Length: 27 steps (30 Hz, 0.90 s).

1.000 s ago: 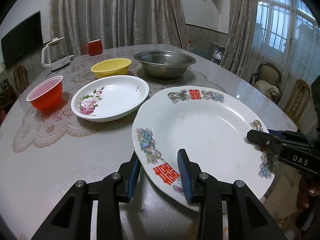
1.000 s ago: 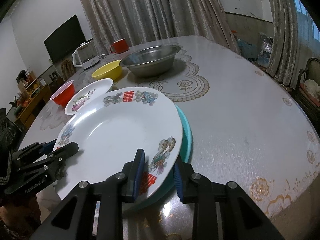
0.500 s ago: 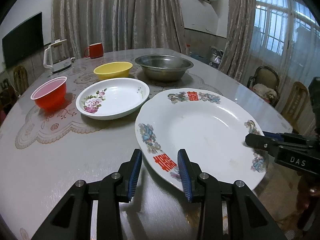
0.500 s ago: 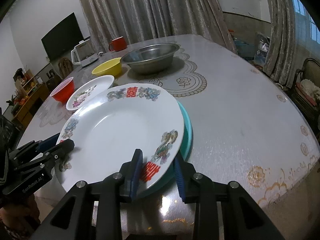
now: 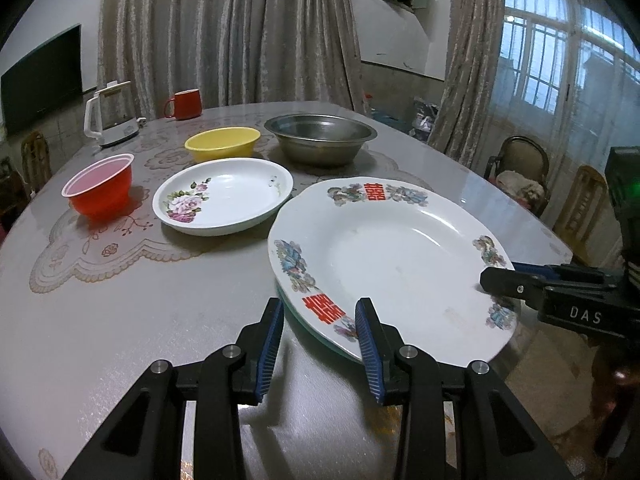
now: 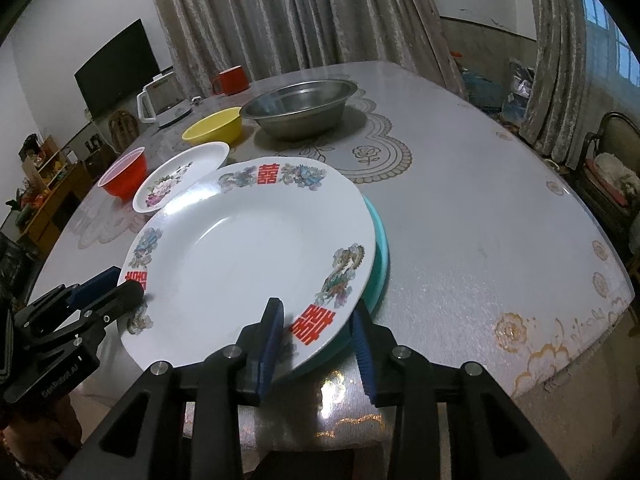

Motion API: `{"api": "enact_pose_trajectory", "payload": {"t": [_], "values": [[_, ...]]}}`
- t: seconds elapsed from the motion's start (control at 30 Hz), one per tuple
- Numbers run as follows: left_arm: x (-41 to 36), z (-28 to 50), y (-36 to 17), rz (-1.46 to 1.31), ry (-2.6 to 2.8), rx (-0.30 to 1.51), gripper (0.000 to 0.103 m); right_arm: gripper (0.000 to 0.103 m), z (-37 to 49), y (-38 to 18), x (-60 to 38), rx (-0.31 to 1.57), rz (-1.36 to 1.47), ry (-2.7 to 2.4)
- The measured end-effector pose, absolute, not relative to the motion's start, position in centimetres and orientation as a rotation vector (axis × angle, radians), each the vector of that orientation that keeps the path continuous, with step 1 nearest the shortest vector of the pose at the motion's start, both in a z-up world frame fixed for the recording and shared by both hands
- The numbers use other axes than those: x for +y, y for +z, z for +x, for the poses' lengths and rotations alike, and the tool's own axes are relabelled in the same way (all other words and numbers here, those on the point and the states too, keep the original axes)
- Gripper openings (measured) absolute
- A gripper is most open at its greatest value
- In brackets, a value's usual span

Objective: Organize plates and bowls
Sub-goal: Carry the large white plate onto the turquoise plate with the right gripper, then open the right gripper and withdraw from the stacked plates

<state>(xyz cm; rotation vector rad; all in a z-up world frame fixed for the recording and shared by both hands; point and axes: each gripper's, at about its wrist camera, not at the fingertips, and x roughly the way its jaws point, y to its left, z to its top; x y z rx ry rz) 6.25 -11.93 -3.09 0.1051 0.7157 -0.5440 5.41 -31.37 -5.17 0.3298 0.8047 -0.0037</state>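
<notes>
Plate: large white plate (image 5: 392, 264) with red double-happiness characters and dragon and flower prints round the rim; it lies on a teal plate (image 6: 380, 240) near the table (image 6: 460, 208) edge.
Left gripper (image 5: 320, 332): jaws open, fingers either side of the near rim, not pressing it.
Right gripper (image 6: 318, 328): jaws open, straddling the opposite rim.
Behind: floral plate (image 5: 224, 200), red bowl (image 5: 100, 188), yellow bowl (image 5: 222, 142), steel basin (image 5: 320, 136).

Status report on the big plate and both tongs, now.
Left tongs open, right tongs open, both at the rim. Big white plate resting on teal plate. Flowered plate close alongside.
</notes>
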Motion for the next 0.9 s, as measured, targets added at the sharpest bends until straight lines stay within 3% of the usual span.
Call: {"api": "enact_pose_trajectory", "payload": {"t": [0.3, 0.47, 0.63, 0.9], "values": [[-10.4, 5.8, -2.6, 0.058, -0.556, 0.726, 0.038, 0.035, 4.6, -3.1, -31.9, 0.749, 0.303, -0.022], [-9.4, 5.4, -2.4, 0.032, -0.558, 0.738, 0.047, 0.035, 4.9, -2.9, -30.9, 0.728, 0.286, -0.020], [-7.4, 6.2, -2.2, -0.050, -0.541, 0.755, 0.068, 0.039, 5.5, -2.4, -30.4, 0.688, 0.290, -0.006], [-4.4, 10.0, -1.9, -0.138, -0.449, 0.811, 0.089, 0.040, 10.2, -0.9, -29.1, 0.760, 0.207, 0.027]]}}
